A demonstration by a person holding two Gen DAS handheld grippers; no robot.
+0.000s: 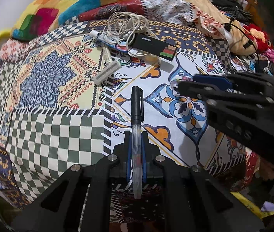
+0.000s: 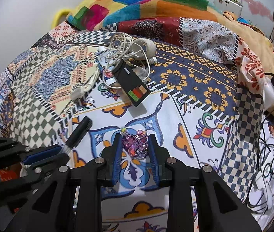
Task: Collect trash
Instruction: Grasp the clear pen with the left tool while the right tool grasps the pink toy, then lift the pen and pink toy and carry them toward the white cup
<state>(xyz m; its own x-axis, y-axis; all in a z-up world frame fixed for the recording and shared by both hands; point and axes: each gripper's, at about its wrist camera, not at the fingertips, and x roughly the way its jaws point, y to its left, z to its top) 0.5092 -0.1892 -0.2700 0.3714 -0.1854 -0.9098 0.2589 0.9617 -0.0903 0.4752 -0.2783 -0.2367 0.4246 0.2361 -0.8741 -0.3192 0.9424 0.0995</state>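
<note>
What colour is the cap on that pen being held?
Black, on a clear barrel. The pen shows best in the left wrist view.

Right hand-held gripper (image 2: 135,145) jaws flank pink trinket (image 2: 135,144) on bedspread (image 2: 185,116).

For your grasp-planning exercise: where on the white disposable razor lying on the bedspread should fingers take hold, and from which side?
Grip the razor on its ribbed handle, midway along, from above with the fingers either side of it. The handle is narrow and straight and lies flat, while the head is wide and the far end runs under the tangled white cable.
</note>
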